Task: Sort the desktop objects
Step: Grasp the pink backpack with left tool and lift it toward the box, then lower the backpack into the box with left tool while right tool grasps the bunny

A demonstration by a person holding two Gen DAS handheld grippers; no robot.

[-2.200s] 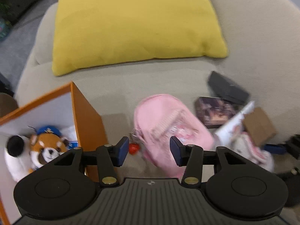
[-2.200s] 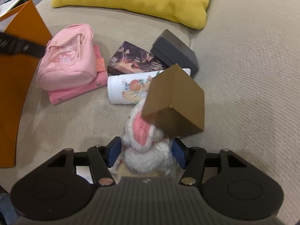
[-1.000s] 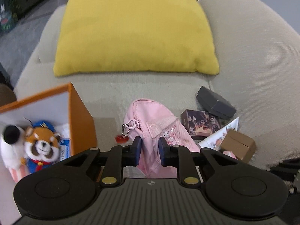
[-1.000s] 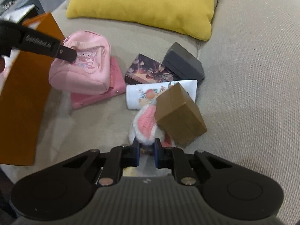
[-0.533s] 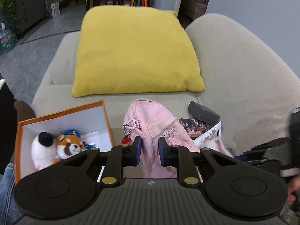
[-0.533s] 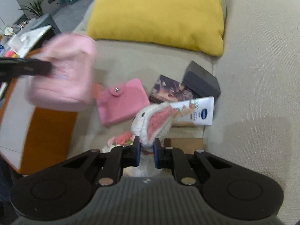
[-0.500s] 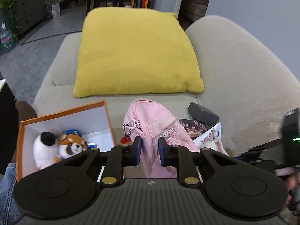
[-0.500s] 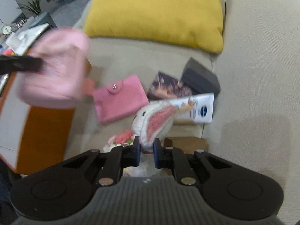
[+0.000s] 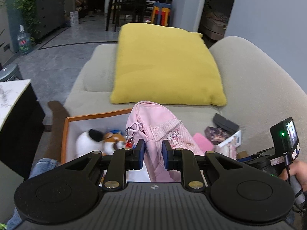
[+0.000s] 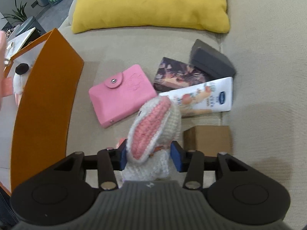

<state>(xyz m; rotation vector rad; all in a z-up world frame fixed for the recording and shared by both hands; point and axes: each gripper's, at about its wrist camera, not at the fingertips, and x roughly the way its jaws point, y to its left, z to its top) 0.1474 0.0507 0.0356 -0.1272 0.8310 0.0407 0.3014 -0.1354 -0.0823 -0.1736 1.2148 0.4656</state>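
My left gripper (image 9: 153,154) is shut on a pink backpack (image 9: 161,120) and holds it in the air, over the near right corner of an orange box (image 9: 96,116). Inside the box lie a white plush (image 9: 86,140) and a red panda plush (image 9: 113,140). My right gripper (image 10: 148,156) points down at the sofa seat. Its jaws are opening, and a white crocheted bunny (image 10: 153,126) with a pink ear stands between the pads, loose. A pink wallet (image 10: 122,94) lies just beyond the bunny, beside the orange box's wall (image 10: 46,99).
On the beige sofa seat (image 10: 115,44) lie a picture-printed box (image 10: 178,74), a dark grey case (image 10: 211,61), a white cream tube (image 10: 207,95) and a brown carton (image 10: 209,140). A yellow cushion (image 10: 149,3) sits at the back. A person's hand (image 9: 299,170) shows at the right.
The left gripper rose and swung left with the backpack, from the seat to above the box, uncovering the pink wallet. The right jaws, pinched on the bunny, have spread apart.
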